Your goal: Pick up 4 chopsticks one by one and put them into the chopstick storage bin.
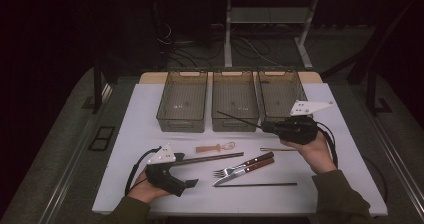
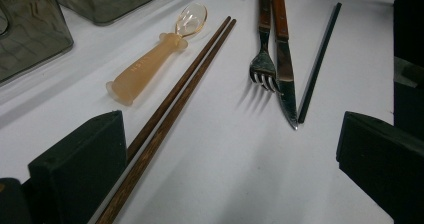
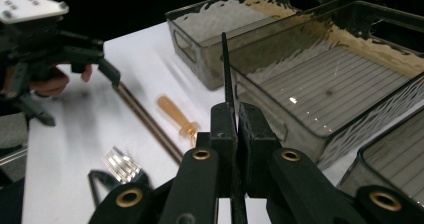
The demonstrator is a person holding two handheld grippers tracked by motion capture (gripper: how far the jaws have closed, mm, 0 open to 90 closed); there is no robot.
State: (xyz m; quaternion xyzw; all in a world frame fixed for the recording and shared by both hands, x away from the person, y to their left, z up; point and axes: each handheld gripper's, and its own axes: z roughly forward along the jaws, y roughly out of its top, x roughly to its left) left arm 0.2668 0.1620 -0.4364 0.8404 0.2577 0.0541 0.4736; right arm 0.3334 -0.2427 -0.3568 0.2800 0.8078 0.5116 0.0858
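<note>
Black and thin, one chopstick is being pinched by the right claw, whose jaws are clenched on its lower part so that the stick is rising past the pads and pointing toward the middle basket; in the high view this chopstick is sticking out leftward from the right claw, above the surface and just in front of the baskets. A second black chopstick is lying flat on the white surface near its front edge. Beside it one fork and one knife, both with wooden handles, are lying side by side, touching or nearly so. Two brown wooden chopsticks are resting together as a pair, and one translucent orange spoon is lying just behind them. One more thin pale stick is lying near the right hand; what it is I cannot tell. Three smoky see-through baskets are standing in a row at the back: left, middle and right. The right hand is holding its claw raised and roughly level, pointing left. The left hand is resting low near the front edge, its claw released, jaws standing wide apart, with the brown pair running past the left jaw.
</note>
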